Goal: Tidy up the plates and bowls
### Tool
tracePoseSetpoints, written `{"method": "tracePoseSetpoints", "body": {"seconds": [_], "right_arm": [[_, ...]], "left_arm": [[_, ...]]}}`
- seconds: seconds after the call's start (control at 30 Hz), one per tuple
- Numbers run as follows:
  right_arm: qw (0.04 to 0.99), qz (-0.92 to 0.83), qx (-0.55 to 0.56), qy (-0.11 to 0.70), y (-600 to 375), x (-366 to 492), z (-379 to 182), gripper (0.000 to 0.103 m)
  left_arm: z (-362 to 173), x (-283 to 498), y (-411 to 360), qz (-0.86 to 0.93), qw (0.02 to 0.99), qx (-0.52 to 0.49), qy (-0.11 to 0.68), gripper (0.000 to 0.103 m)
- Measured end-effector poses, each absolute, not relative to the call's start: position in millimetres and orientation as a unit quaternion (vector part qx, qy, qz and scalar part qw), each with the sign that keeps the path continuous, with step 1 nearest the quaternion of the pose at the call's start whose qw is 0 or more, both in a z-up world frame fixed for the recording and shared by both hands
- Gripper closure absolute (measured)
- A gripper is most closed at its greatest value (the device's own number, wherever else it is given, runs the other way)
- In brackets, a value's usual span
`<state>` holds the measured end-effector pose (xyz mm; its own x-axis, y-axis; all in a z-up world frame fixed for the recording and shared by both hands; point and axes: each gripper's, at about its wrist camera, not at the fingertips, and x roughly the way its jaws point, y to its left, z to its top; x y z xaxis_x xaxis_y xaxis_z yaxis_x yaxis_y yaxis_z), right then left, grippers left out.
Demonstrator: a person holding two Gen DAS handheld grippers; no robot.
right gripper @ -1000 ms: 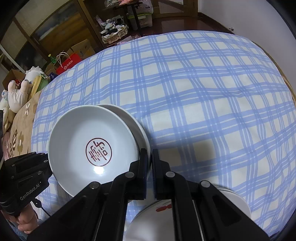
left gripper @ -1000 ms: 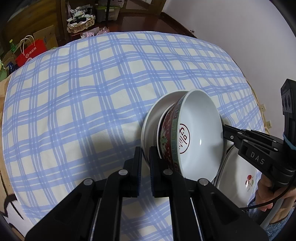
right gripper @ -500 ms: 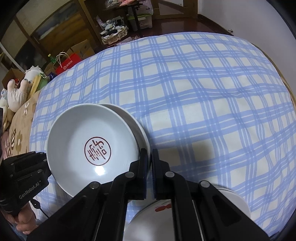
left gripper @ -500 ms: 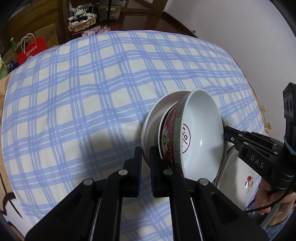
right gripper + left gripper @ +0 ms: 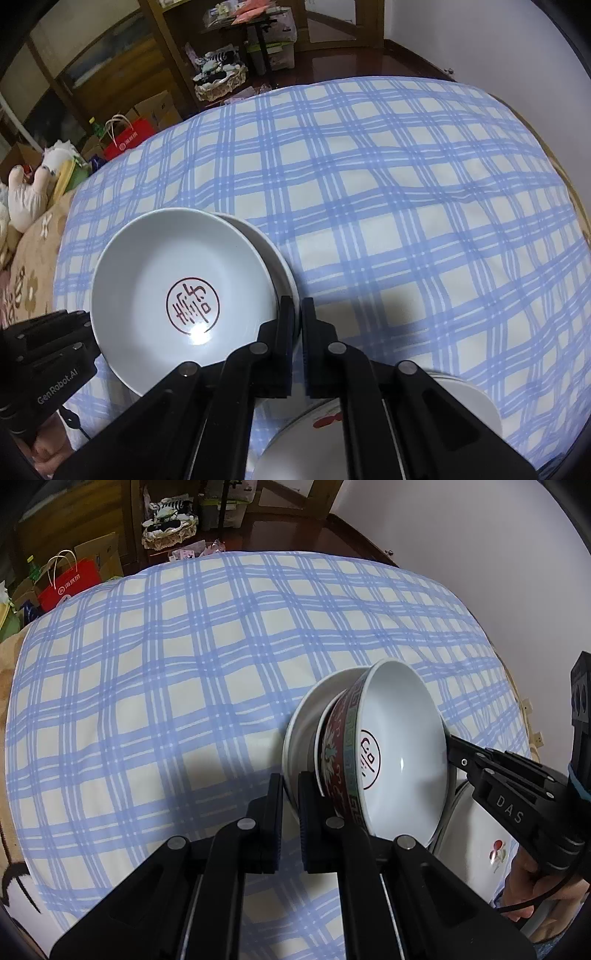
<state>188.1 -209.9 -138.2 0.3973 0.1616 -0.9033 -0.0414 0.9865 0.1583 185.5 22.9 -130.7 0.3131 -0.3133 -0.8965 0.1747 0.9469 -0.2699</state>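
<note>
Left tool (image 5: 291, 794) and right tool (image 5: 298, 317) clamped on white plate's (image 5: 301, 731) opposite rims, patterned bowl (image 5: 391, 749) atop, tilted.

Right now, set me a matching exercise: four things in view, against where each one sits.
1 red-patterned bowl
2 plain white plate
3 cherry-print plate
4 red paper bag

A beyond the checked cloth
B pinched at its rim by left gripper and right gripper
C sitting in a plate
D lying ungripped at the near edge

Pairs: 1-C, 2-B, 3-D, 4-A
</note>
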Motion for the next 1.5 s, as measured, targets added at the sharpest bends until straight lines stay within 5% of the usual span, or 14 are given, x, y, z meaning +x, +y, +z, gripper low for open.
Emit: {"method": "tracePoseSetpoints", "body": {"seconds": [1.5], "right_arm": [[0.834, 0.065, 0.063, 0.544, -215.3, 175.3, -112.3, 0.097]], "left_arm": [[-117.8, 174.2, 23.4, -0.161, 0.805, -0.080, 0.566, 0.097]]}}
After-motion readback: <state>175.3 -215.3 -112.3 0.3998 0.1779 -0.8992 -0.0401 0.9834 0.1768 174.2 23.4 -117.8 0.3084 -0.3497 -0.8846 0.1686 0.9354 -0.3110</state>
